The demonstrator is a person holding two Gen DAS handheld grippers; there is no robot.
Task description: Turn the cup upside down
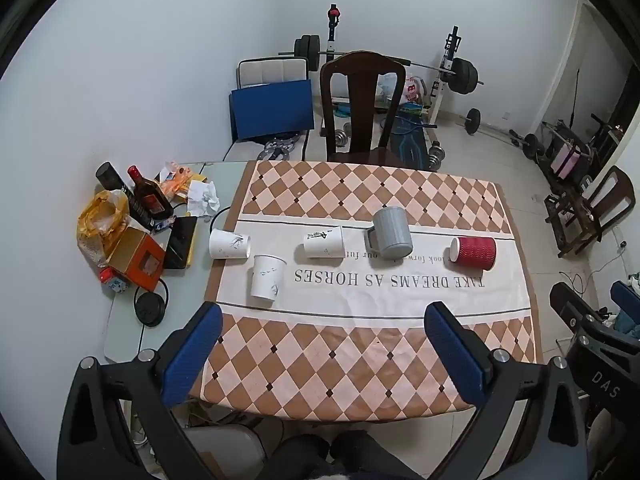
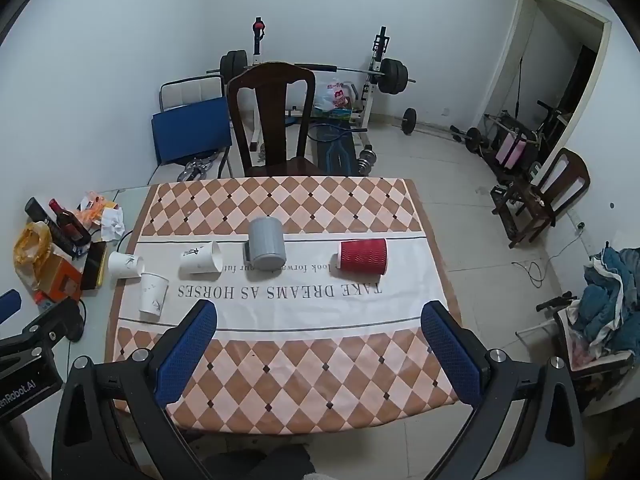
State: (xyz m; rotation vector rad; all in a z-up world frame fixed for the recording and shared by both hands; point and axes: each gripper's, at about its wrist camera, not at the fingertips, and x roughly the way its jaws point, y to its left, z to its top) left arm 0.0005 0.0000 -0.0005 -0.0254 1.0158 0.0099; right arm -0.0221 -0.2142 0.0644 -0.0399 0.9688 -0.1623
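both your grippers hang above the near edge of the table [image 1: 120, 320], well back from every cup; the left gripper [image 1: 320, 320] has its fingers [image 1: 192, 356] spread wide and empty, and the right gripper [image 2: 320, 316] likewise. five vessels stand or lie on the cloth [image 1: 376, 352]: a white cup [image 1: 266, 278] upright near the cloth's left edge, a second white cup [image 1: 229, 244] on its side just behind it, a third white cup [image 1: 323, 242] on its side toward the middle, a grey mug [image 1: 391, 239] mouth-down with its handle to the left, and a red cup [image 1: 474, 253] on its side at the right. the task does not say which cup; the upright white one seems the likeliest target, since it sits closest to your left gripper. risks, as judged from here: paper walls will crush under a hard squeeze; the two left cups sit nearly touching, so a wide approach could knock the lying one rolling toward the clutter [image 1: 132, 256]; a cup turned too early or dropped tilted may tip and roll; dragging could bunch the cloth and disturb the rest.
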